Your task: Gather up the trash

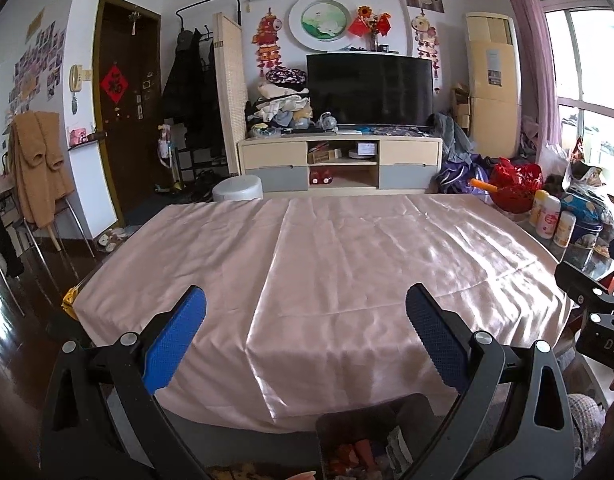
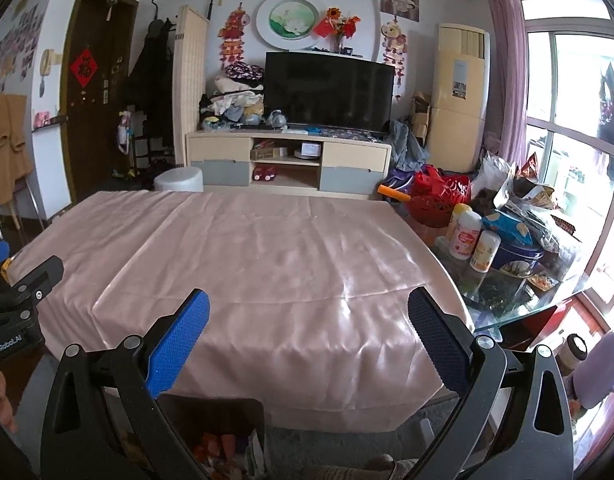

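Trash sits in the dark bin below the surface's near edge; the pink satin cloth looks clear. Both left gripper and right gripper hold fingers wide open, empty. Scan the cluttered right end before finishing.

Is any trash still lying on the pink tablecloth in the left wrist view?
No: the pink tablecloth shows only bare, creased fabric, while the scraps sit in the dark bin below the table's near edge.
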